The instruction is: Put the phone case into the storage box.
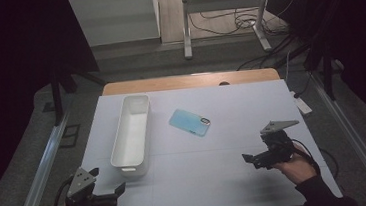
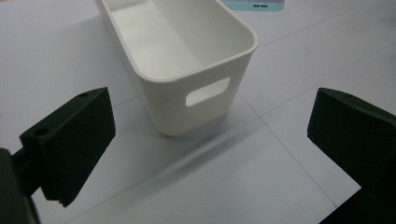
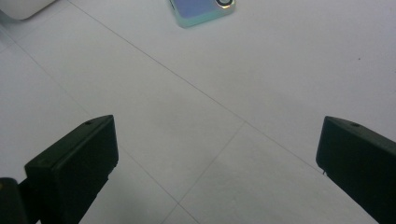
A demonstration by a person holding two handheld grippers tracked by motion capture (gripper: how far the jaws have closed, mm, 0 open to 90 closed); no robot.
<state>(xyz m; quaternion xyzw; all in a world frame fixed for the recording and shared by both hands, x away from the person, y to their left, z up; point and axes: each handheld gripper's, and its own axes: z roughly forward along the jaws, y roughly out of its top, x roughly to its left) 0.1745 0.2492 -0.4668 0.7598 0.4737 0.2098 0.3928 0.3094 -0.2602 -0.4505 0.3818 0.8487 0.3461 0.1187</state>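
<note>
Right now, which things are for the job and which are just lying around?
For the job: white bin, light blue phone, left gripper and right gripper, both open.

Lying about: white power strip beside the table, cables on the floor.

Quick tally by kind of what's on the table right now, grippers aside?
White bin: 1, nothing inside it
Light blue phone: 1, lying flat to the right of the bin
Total: 2
</note>
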